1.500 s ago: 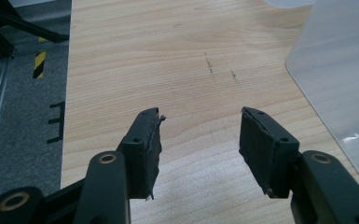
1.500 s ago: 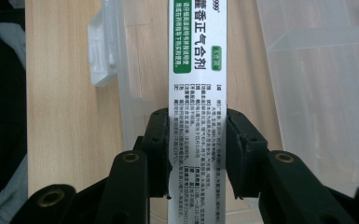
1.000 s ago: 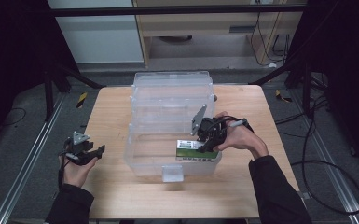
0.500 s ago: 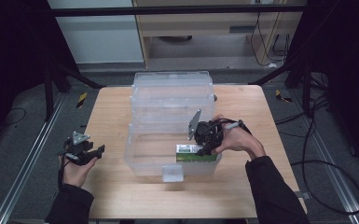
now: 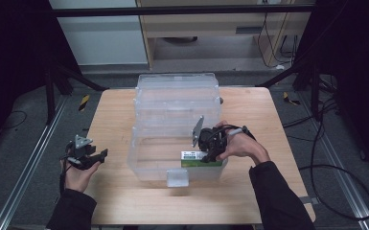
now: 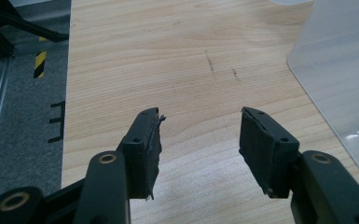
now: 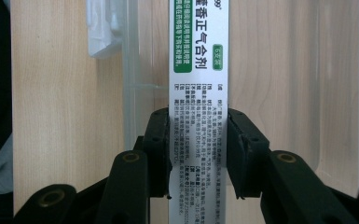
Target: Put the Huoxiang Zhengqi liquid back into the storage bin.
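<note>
- We saw the right gripper (image 5: pixel 205 154), held in the person's right hand (image 5: pixel 239 144), reaching into the near right part of the clear, rectangular plastic storage bin (image 5: pixel 144 165) that sat on the light wooden table (image 5: pixel 110 120).
- In the right gripper view its two black jaws were clamped on the long sides of a narrow white and green cardboard box (image 7: pixel 198 93) printed with small text, the pads (image 7: pixel 161 149) pressed flat against it.
- From the high view that box (image 5: pixel 201 158) lay low inside the bin, close to the near wall and near the right corner, its green edge facing the person.
- A small clear latch tab (image 5: pixel 178 178) stuck out from the middle of the bin's near wall, just left of the box.
- The bin's clear lid (image 5: pixel 177 93) stood open behind it, toward the far side of the table.
- We saw the left gripper (image 5: pixel 90 157) in the person's left hand (image 5: pixel 79 173) at the table's near left edge, well apart from the bin.
- In the left gripper view its jaws stood wide apart over bare wood with nothing between them, and the bin's rounded corner (image 6: pixel 340 79) showed at the right.
- The pad (image 6: pixel 153 144) on one of those jaws looked frayed at its edge.
</note>
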